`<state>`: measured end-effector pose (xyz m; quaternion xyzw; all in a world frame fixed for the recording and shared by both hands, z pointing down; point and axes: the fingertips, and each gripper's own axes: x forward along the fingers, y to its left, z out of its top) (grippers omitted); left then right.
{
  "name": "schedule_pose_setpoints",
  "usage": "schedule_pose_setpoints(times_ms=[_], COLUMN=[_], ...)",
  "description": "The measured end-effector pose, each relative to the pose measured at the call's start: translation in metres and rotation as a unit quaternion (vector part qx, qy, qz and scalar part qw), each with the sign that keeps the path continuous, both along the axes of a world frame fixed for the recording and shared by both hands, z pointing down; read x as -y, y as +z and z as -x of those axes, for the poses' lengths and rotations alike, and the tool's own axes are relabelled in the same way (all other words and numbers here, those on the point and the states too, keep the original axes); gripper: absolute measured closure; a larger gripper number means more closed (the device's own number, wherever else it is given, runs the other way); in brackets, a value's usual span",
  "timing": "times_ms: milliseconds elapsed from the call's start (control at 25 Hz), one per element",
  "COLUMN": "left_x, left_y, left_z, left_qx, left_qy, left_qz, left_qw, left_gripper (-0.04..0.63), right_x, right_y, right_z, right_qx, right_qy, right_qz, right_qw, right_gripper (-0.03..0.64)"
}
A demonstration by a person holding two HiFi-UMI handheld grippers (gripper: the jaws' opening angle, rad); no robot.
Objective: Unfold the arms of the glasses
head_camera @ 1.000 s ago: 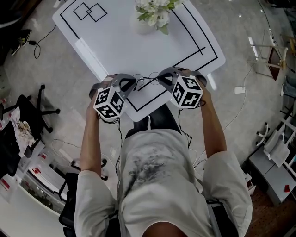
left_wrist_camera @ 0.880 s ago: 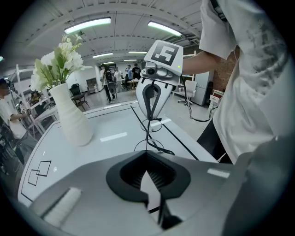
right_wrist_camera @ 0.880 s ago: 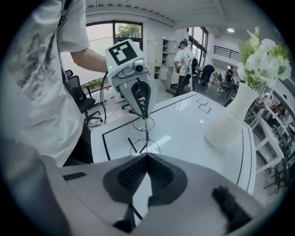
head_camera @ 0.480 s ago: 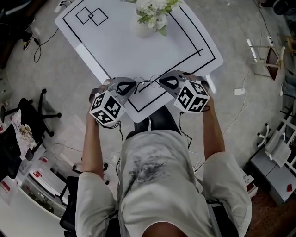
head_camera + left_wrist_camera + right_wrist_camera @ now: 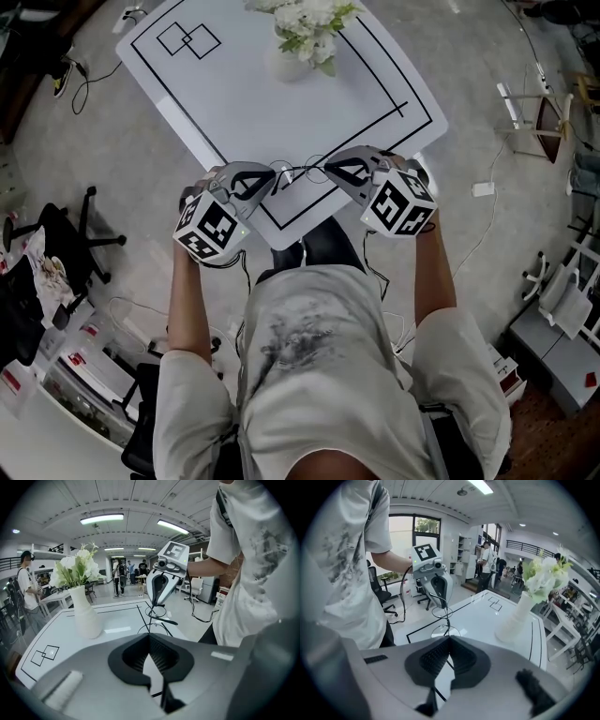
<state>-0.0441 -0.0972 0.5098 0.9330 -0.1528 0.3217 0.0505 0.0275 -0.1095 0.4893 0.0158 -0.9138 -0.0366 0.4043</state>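
Note:
Thin black wire glasses (image 5: 298, 172) hang in the air over the near edge of the white table (image 5: 234, 103), stretched between my two grippers. My left gripper (image 5: 274, 175) is shut on one arm's end, and my right gripper (image 5: 324, 169) is shut on the other. In the left gripper view the jaws (image 5: 149, 635) meet at their tips; beyond them are the round lenses (image 5: 157, 617) and the right gripper (image 5: 161, 581). The right gripper view has its jaws (image 5: 450, 638) closed too, with the glasses (image 5: 443, 617) running to the left gripper (image 5: 435, 584).
A white vase of white flowers (image 5: 298, 49) stands at the table's far side, also seen as the vase (image 5: 87, 616) and the vase (image 5: 516, 615). Black lines and squares (image 5: 189, 39) mark the tabletop. Chairs (image 5: 66, 230) and cables lie on the floor. People stand in the background (image 5: 26, 590).
Both grippers have risen from the table's near edge with the glasses held between them. Their marker cubes look larger and a little further apart now.

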Motion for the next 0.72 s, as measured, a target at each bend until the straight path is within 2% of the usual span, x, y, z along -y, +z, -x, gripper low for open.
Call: schedule_pose_setpoints(times_ms=[360, 720], left_x=[-0.001, 0.006], left_y=[-0.019, -0.044], left_z=[0.003, 0.001], left_qx=[-0.040, -0.079], left_qy=[-0.019, -0.027], left_qz=[0.003, -0.013], left_qw=[0.9990, 0.9964], left_gripper=[0.586, 0.586], right_x=[0.000, 0.001], right_y=[-0.017, -0.031], right_z=[-0.002, -0.002], right_qx=[0.047, 0.101], right_qy=[0.024, 0.053], right_qz=[0.009, 0.034], right_qw=[0.999, 0.993], right_gripper=[0.600, 0.599])
